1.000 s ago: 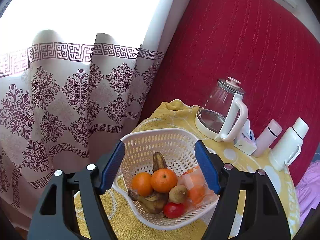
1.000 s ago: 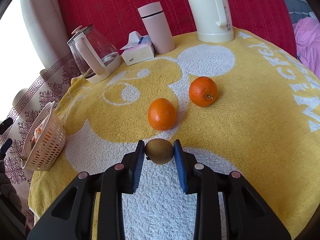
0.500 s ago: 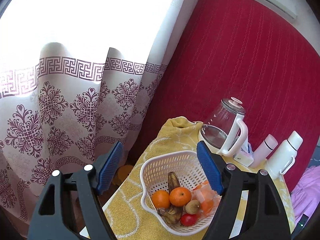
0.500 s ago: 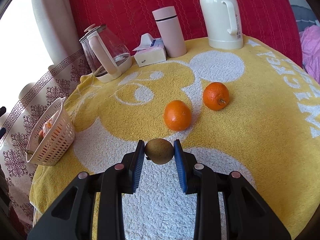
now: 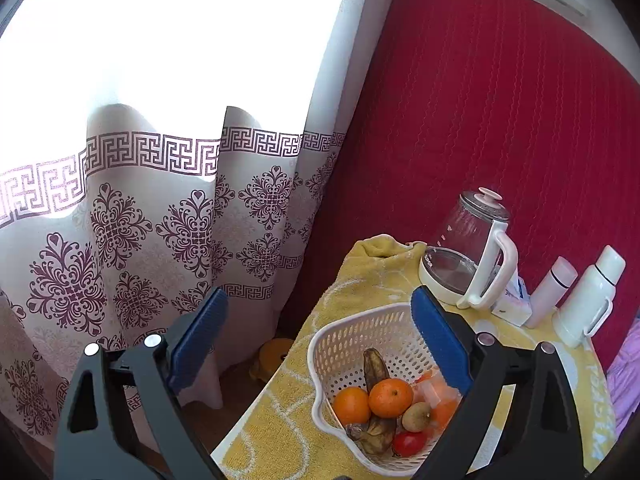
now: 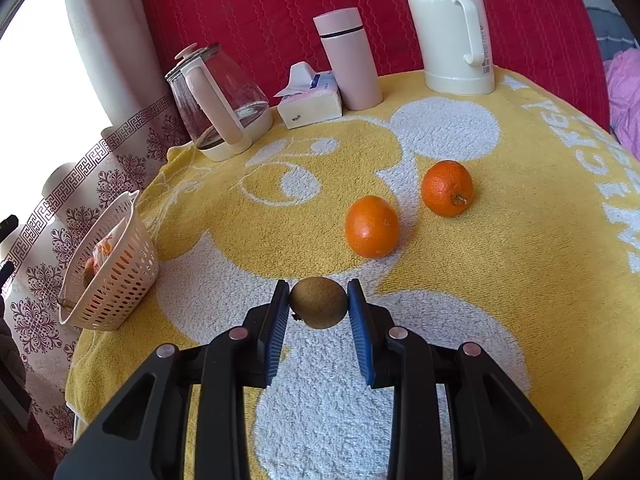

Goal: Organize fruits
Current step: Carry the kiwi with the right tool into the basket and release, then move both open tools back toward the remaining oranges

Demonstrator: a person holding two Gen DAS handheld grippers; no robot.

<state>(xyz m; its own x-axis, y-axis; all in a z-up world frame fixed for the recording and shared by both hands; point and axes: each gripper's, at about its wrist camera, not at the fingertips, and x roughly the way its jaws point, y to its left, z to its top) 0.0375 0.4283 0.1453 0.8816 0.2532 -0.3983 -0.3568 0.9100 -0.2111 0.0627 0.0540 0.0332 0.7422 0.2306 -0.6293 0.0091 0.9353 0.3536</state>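
Brown kiwi [image 6: 319, 302] clamped in the right hand-held gripper [image 6: 319, 303]

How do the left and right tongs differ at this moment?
The left tongs are spread wide and hold nothing; the right tongs are closed on a brown kiwi. The left tongs are over the table's edge by the white basket of fruit; the right tongs are above the yellow towel, near two loose oranges. Both have black arms with blue ribbed pads.

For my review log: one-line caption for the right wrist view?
Right hand-held gripper clamps a kiwi above the towel, two oranges beyond.
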